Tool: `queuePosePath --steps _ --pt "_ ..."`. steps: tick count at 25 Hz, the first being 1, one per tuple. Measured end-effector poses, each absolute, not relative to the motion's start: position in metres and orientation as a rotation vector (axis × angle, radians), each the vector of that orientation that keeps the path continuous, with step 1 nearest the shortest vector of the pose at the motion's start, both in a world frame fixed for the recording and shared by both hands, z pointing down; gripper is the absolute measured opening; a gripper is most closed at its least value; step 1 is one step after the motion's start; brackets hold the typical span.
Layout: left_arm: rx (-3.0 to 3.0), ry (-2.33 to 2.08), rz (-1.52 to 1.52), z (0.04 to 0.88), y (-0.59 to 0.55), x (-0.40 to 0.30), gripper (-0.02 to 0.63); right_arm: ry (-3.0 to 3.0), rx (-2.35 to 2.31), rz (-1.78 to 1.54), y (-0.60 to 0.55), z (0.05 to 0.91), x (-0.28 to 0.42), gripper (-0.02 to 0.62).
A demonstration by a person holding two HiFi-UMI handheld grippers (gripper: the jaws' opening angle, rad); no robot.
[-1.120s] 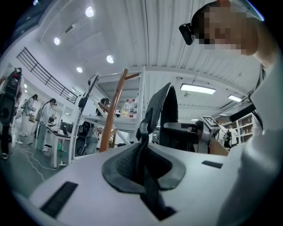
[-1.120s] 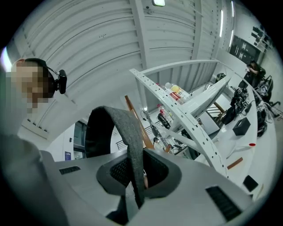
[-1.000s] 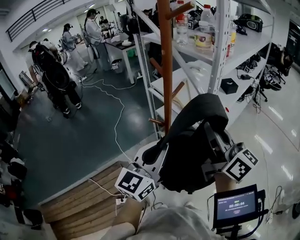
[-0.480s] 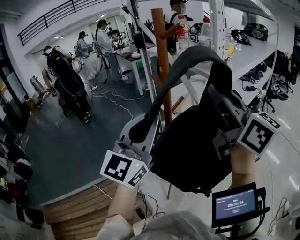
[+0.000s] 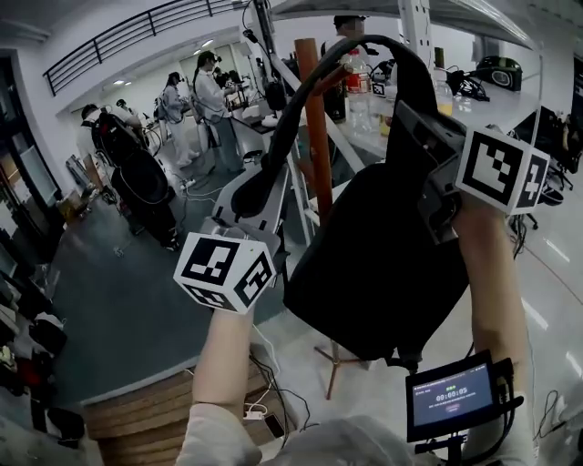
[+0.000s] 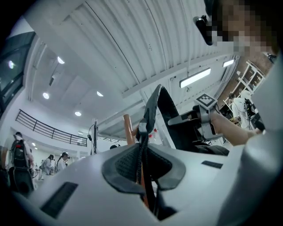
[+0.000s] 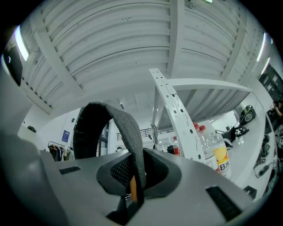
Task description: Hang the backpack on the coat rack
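Note:
A black backpack [image 5: 383, 264] hangs in the air between my two grippers, its grey strap [image 5: 346, 50] arching over the top. My left gripper [image 5: 260, 182] is shut on the strap's left end, seen pinched as a dark strap [image 6: 152, 106] between the left gripper's [image 6: 143, 170] jaws. My right gripper [image 5: 414, 123] is shut on the strap's right side; in its own view the grey strap [image 7: 119, 119] loops up out of the right gripper [image 7: 131, 178]. The brown wooden coat rack pole [image 5: 316, 127] stands just behind the strap loop, and that pole [image 6: 128, 129] also shows beyond the left jaws.
White metal shelving [image 5: 414, 23] with bottles [image 5: 358, 77] stands right behind the rack. Several people [image 5: 132, 173] work across the grey floor at the left. A wooden step [image 5: 137, 410] and floor cables [image 5: 264, 405] lie below. A small screen [image 5: 453, 396] sits at the lower right.
Both grippers have risen together with the backpack. The strap loop went from the pole's lower part up to about the level of its top.

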State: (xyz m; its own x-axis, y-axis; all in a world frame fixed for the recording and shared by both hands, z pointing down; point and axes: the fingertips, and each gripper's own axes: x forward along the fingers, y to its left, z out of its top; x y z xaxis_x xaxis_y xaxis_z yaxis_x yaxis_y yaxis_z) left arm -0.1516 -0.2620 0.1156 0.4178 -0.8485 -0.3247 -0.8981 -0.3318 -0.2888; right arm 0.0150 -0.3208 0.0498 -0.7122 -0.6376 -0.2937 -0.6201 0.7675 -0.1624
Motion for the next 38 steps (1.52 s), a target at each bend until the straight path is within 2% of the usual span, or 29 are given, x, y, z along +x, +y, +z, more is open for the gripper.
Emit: queuePosePath --steps 3,8,19,23,30,34,38 --pt "-2.272 1.539 0.193 0.108 -0.280 -0.165 0.023 2.655 -1.012 -0.093 -0.337 0.046 0.014 0.040" --pt "-2.465 1.657 0.438 0.108 -0.334 -0.195 0.023 2.702 -1.013 -0.180 -0.363 0.043 0.004 0.041" --pt "-2.578 1.814 0.444 0.128 -0.409 -0.206 0.025 2.778 -1.060 -0.380 -0.411 0.059 -0.015 0.040" --pt "-2.660 1.835 0.432 0.151 -0.425 -0.205 0.025 2.837 -1.104 -0.369 -0.418 0.075 -0.027 0.040" --pt "-2.662 1.760 0.162 0.187 -0.430 -0.188 0.025 2.946 -1.072 -0.251 -0.423 0.103 -0.058 0.040" --pt "-2.592 1.681 0.176 0.183 -0.412 -0.196 0.025 2.978 -0.978 -0.206 -0.402 0.104 -0.070 0.040" --pt "-2.405 1.674 0.291 0.151 -0.378 -0.204 0.025 2.926 -0.919 -0.147 -0.368 0.083 -0.050 0.040"
